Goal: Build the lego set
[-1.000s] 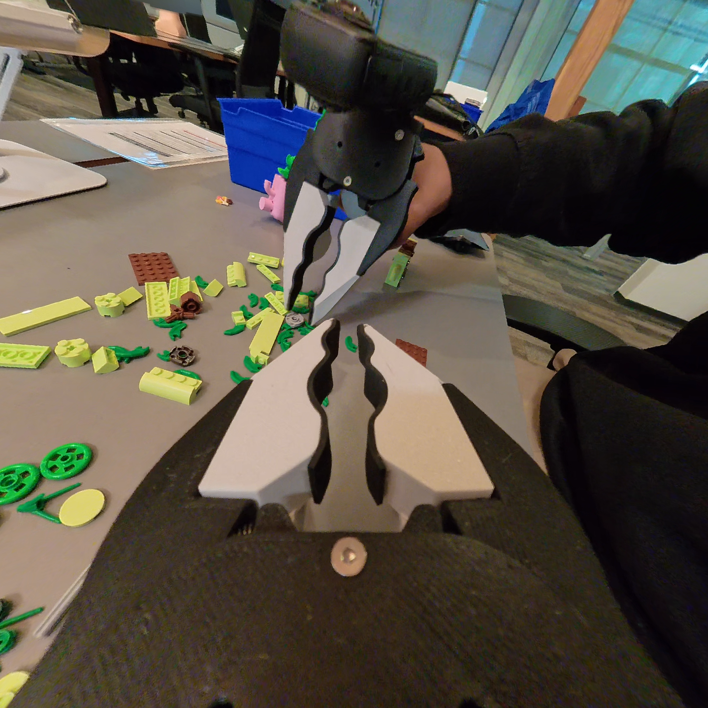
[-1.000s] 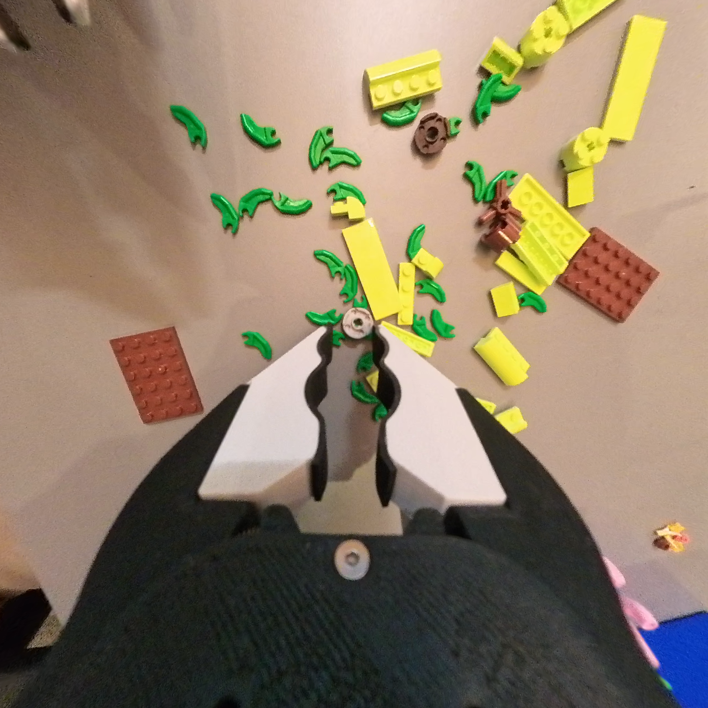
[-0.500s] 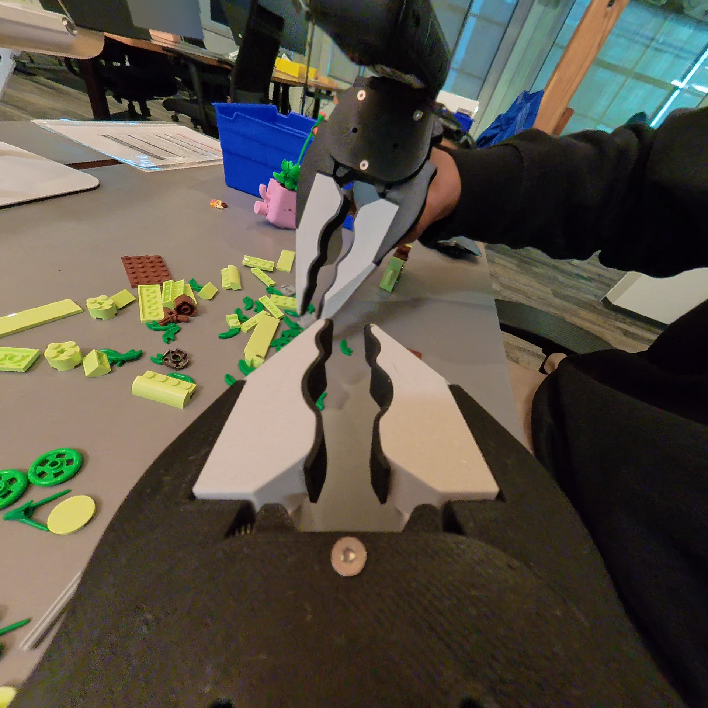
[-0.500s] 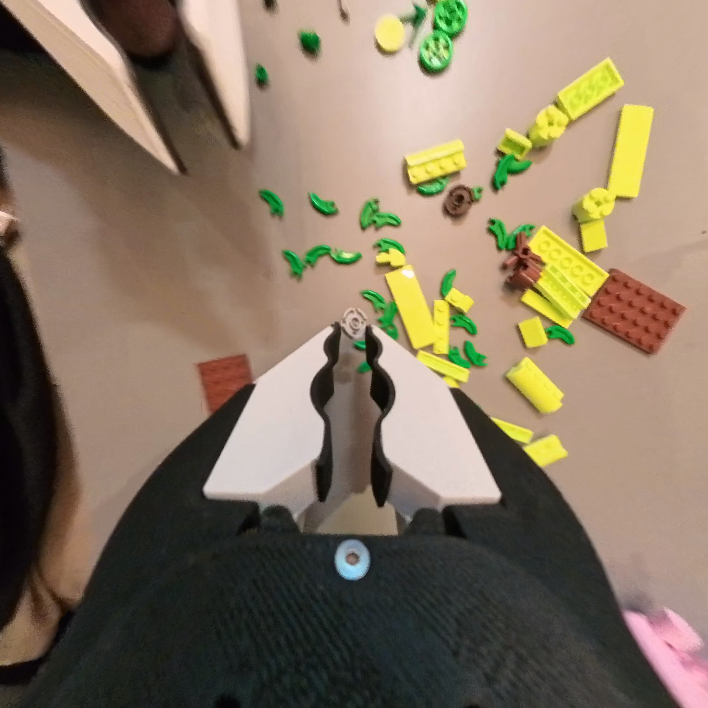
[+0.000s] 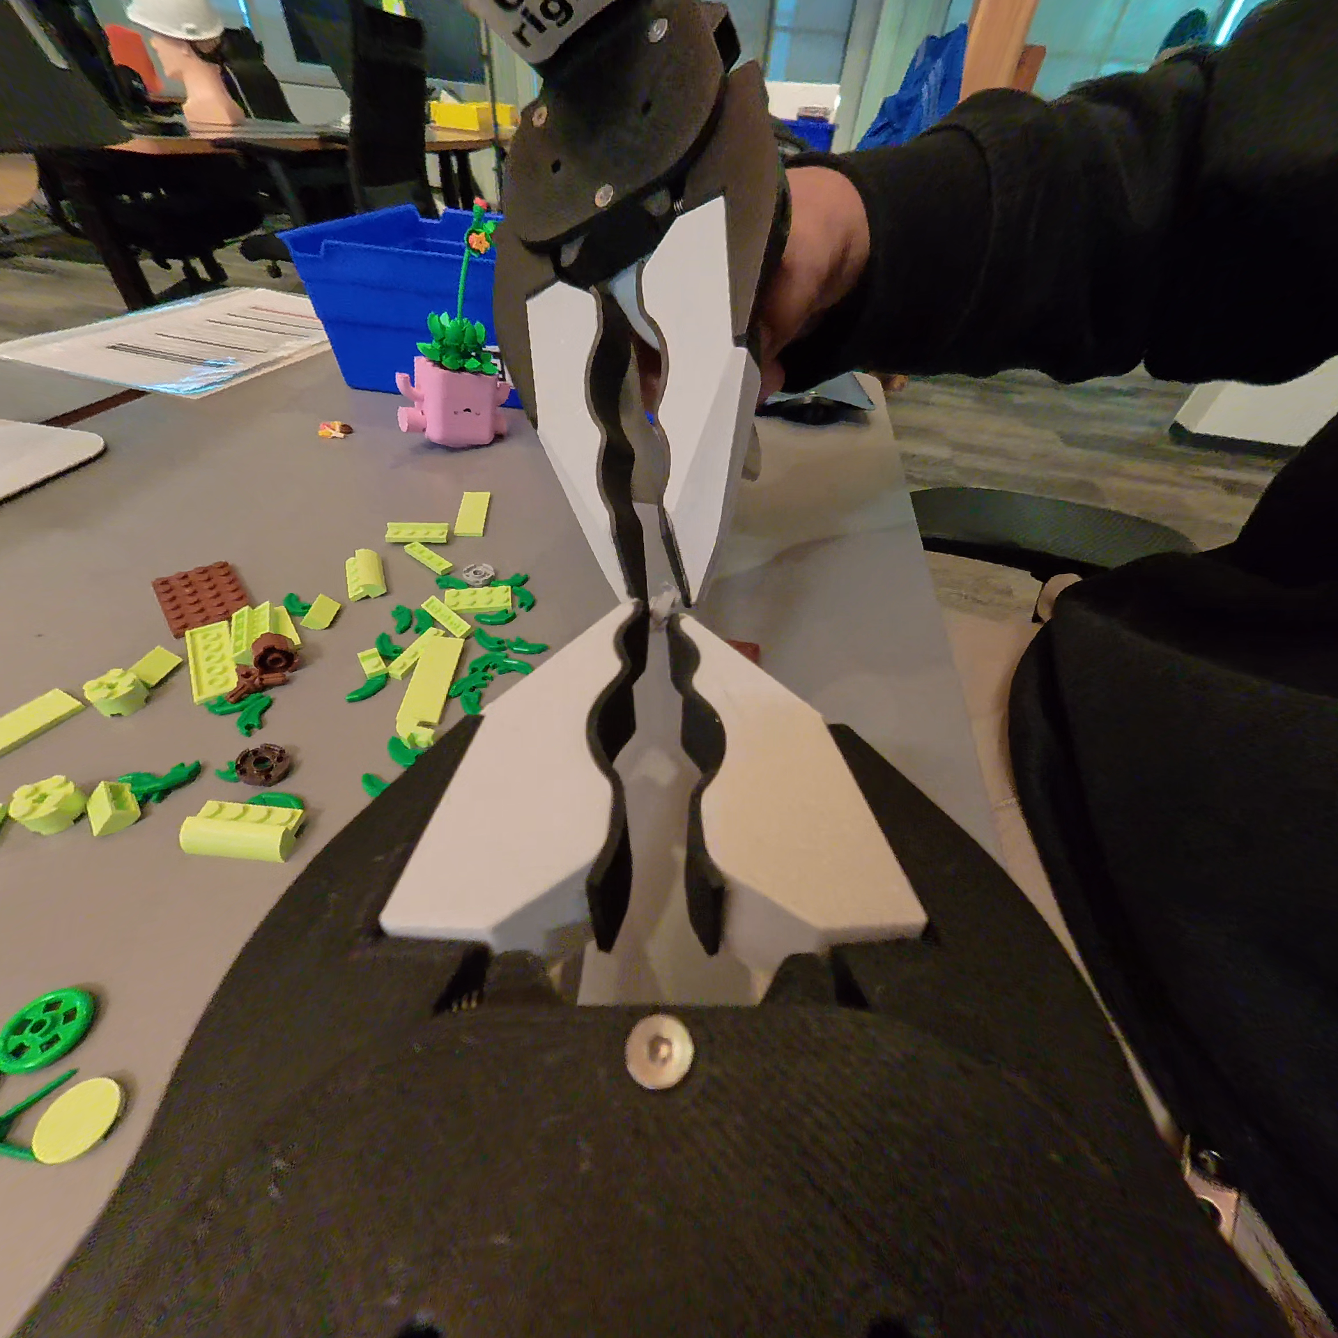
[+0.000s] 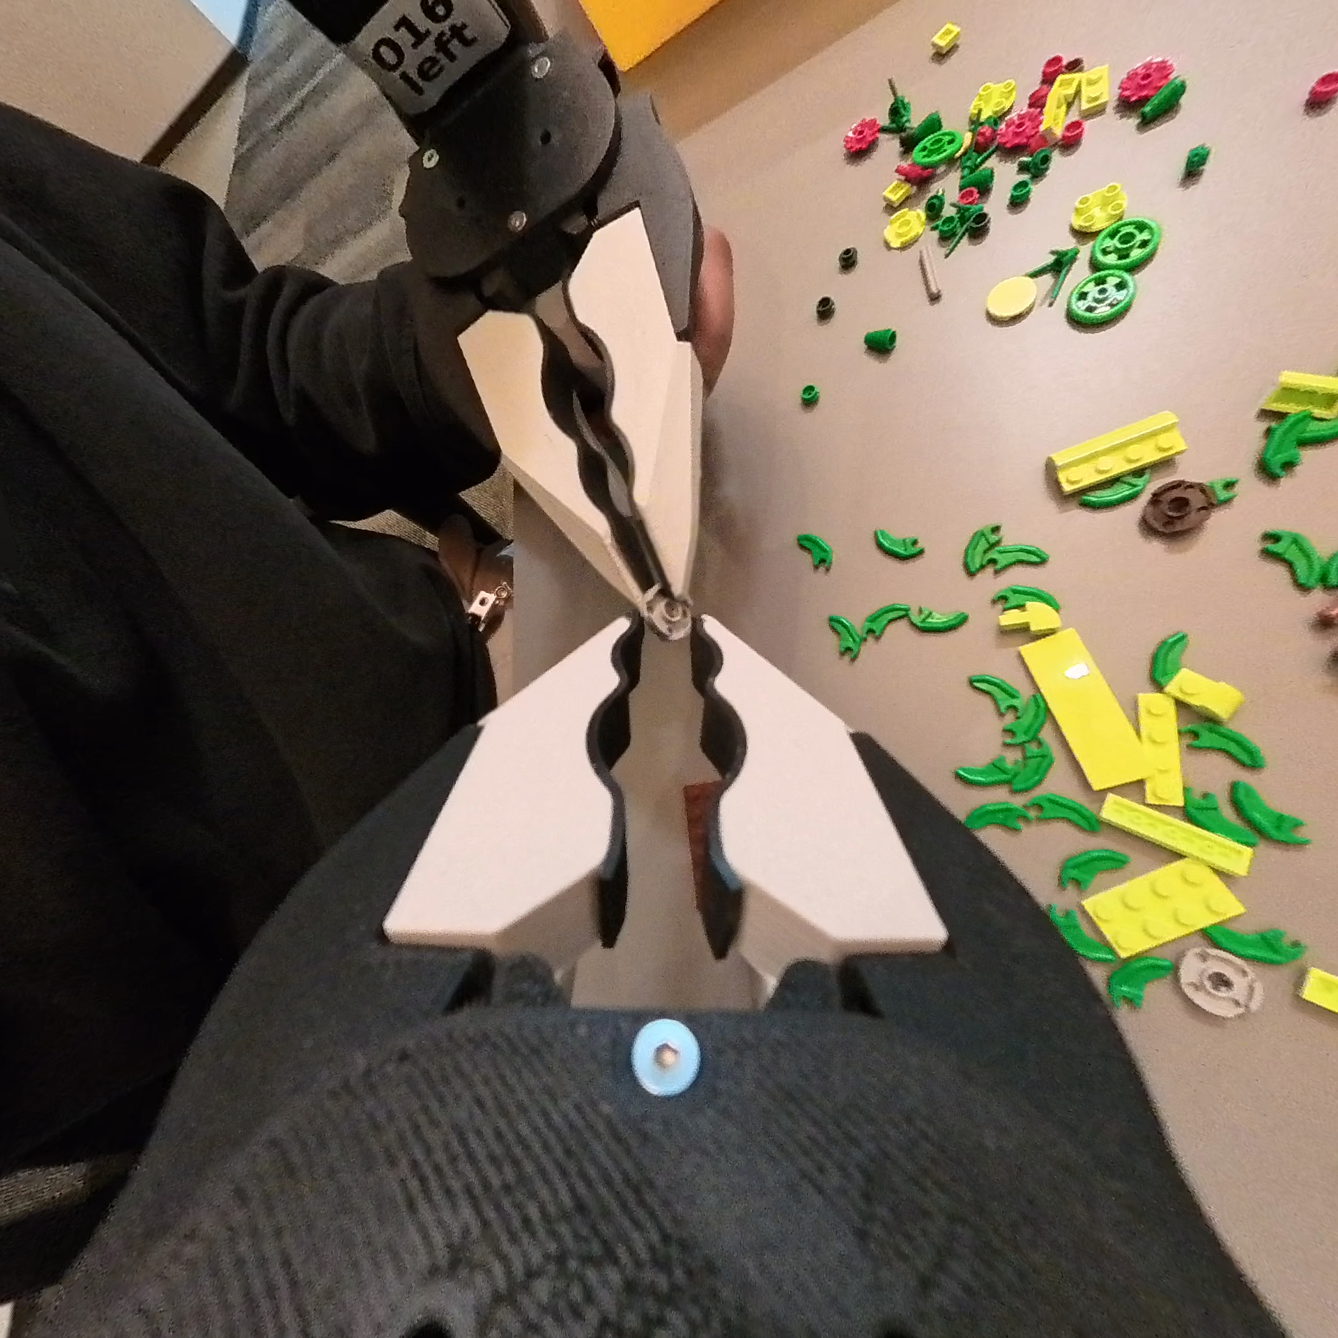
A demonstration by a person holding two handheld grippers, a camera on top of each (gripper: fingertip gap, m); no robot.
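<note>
Above the near right edge of the tabletop [image 5: 217, 470], in the left wrist view, the left gripper [image 5: 655, 619] and the right gripper [image 5: 662, 590] are meeting tip to tip, with the grey round piece [image 5: 662, 604] pinched where they touch. A second ago the right gripper was down among the loose green and lime parts; it is now reaching in from the far side, lifted clear of the tabletop. The left jaws are drawing much narrower than they were half a second ago, closing on the piece.

In the right wrist view, the right gripper [image 6: 666, 633] is gripping the piece's [image 6: 667, 614] lower edge between its tips, while the left gripper [image 6: 662, 590] is clamping the upper edge. Which one is bearing the load I cannot tell. A matching grey round plate [image 6: 1220, 981] is lying on the tabletop to the right, beside the green leaves. This is looking like a handover or regrip in mid-air, before the piece goes onto the build.
</note>
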